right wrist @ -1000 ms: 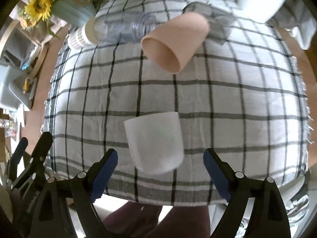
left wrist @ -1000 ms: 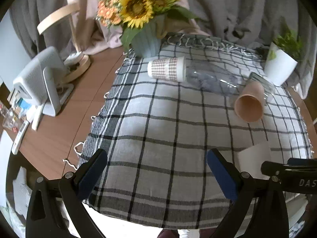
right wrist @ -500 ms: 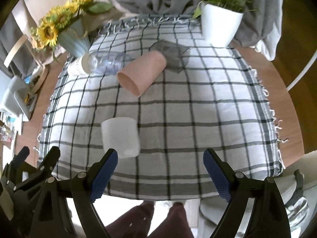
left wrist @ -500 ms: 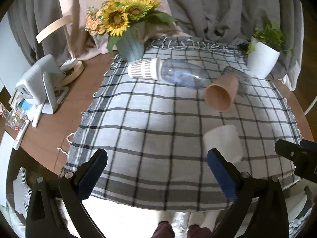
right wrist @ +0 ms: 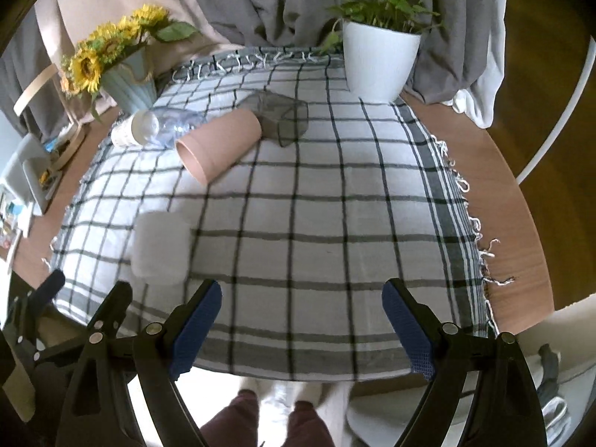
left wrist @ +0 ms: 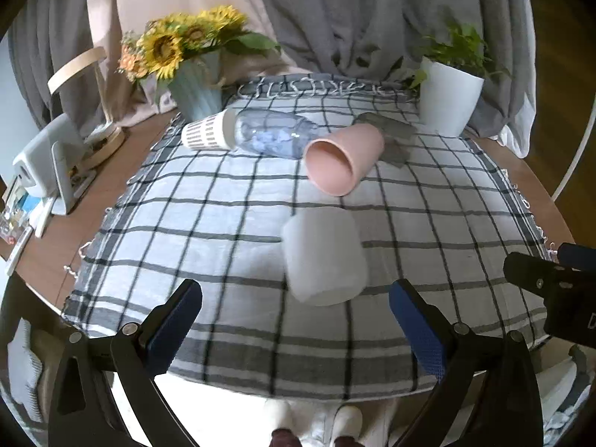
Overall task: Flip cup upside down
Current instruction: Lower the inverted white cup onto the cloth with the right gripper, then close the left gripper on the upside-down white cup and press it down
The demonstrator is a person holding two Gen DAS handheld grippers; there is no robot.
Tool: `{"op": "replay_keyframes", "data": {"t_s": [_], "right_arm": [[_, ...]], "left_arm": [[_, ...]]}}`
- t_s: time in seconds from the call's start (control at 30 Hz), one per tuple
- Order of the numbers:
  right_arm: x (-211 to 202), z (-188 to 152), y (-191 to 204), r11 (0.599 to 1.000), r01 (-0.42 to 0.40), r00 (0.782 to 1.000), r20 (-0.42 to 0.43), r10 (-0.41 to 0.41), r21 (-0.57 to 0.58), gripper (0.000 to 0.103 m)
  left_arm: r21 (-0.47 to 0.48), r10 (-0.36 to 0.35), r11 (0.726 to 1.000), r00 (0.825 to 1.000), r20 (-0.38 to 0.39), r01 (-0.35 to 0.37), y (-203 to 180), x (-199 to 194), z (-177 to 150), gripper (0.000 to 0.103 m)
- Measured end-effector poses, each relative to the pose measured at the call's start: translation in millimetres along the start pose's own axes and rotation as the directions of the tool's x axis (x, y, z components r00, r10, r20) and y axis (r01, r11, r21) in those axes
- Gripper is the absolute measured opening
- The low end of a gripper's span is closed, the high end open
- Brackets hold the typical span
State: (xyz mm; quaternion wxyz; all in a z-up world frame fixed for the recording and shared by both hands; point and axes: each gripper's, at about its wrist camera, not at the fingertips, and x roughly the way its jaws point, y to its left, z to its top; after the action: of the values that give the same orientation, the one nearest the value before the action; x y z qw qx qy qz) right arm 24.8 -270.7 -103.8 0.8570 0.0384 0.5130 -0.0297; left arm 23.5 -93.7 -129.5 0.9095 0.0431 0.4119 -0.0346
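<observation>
A white cup stands upside down on the checked cloth, near its front edge; it also shows in the right wrist view at the left. A pink cup lies on its side behind it, mouth toward me; it also shows in the right wrist view. My left gripper is open and empty, just in front of the white cup. My right gripper is open and empty, to the right of the white cup.
A clear bottle with a white patterned sleeve and a grey glass lie at the back. A sunflower vase stands back left, a white plant pot back right. Devices sit on the wooden table left.
Both grippers have pulled back and up from the table, so the whole cloth shows. The white cup, once between the right gripper's fingers, now stands free, left of it.
</observation>
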Motion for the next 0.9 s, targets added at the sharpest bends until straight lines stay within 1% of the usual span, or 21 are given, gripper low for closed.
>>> {"op": "replay_keyframes", "data": {"t_s": [0.1, 0.2, 0.27, 0.4, 0.47, 0.5, 0.63, 0.7, 0.77, 0.9], "right_arm": [[8.0, -4.6, -8.5, 1.000, 0.008, 1.000, -0.002, -0.008, -0.009, 0.088], [16.6, -8.1, -13.2, 1.000, 0.024, 1.000, -0.012, -0.025, -0.019, 0.088], [23.6, -9.9, -16.4, 0.999, 0.031, 0.999, -0.023, -0.032, -0.026, 0.088], [35.6, -13.9, -20.8, 0.998, 0.040, 0.998, -0.051, -0.042, -0.039, 0.088], [39.4, -16.7, -22.5, 0.999, 0.035, 0.997, -0.064, -0.038, -0.041, 0.088], [41.5, -18.0, -23.6, 0.999, 0.031, 0.997, -0.072, -0.034, -0.041, 0.088], [44.9, -21.8, -26.5, 0.999, 0.032, 0.996, -0.082, -0.035, -0.043, 0.088], [45.5, -22.3, -27.7, 0.999, 0.030, 0.996, -0.085, -0.033, -0.044, 0.088], [46.9, -22.4, -28.1, 0.999, 0.030, 0.995, -0.090, -0.034, -0.046, 0.088], [49.9, -21.7, -27.5, 0.999, 0.024, 0.995, -0.097, -0.028, -0.046, 0.088]], "left_arm": [[-0.002, 0.007, 1.000, 1.000, 0.022, -0.007, -9.7, 9.1, -6.5, 0.103], [-0.009, 0.017, 1.000, 1.000, 0.025, -0.017, -15.4, 21.5, -14.1, 0.102], [-0.016, 0.034, 0.999, 0.999, 0.031, -0.034, -18.5, 30.2, -19.2, 0.096], [-0.017, 0.059, 0.998, 0.997, 0.042, -0.059, -23.3, 42.5, -23.3, 0.092], [-0.024, 0.070, 0.997, 0.996, 0.049, -0.069, -24.7, 46.5, -23.9, 0.087], [-0.026, 0.073, 0.997, 0.996, 0.050, -0.072, -25.5, 48.4, -23.7, 0.087], [-0.031, 0.088, 0.996, 0.995, 0.048, -0.086, -28.5, 54.4, -23.3, 0.081], [-0.041, 0.086, 0.996, 0.995, 0.046, -0.085, -28.6, 56.2, -23.6, 0.079], [-0.050, 0.087, 0.995, 0.995, 0.046, -0.084, -28.7, 57.9, -22.9, 0.073], [-0.062, 0.076, 0.995, 0.996, 0.040, -0.074, -27.5, 60.6, -19.6, 0.066]]}}
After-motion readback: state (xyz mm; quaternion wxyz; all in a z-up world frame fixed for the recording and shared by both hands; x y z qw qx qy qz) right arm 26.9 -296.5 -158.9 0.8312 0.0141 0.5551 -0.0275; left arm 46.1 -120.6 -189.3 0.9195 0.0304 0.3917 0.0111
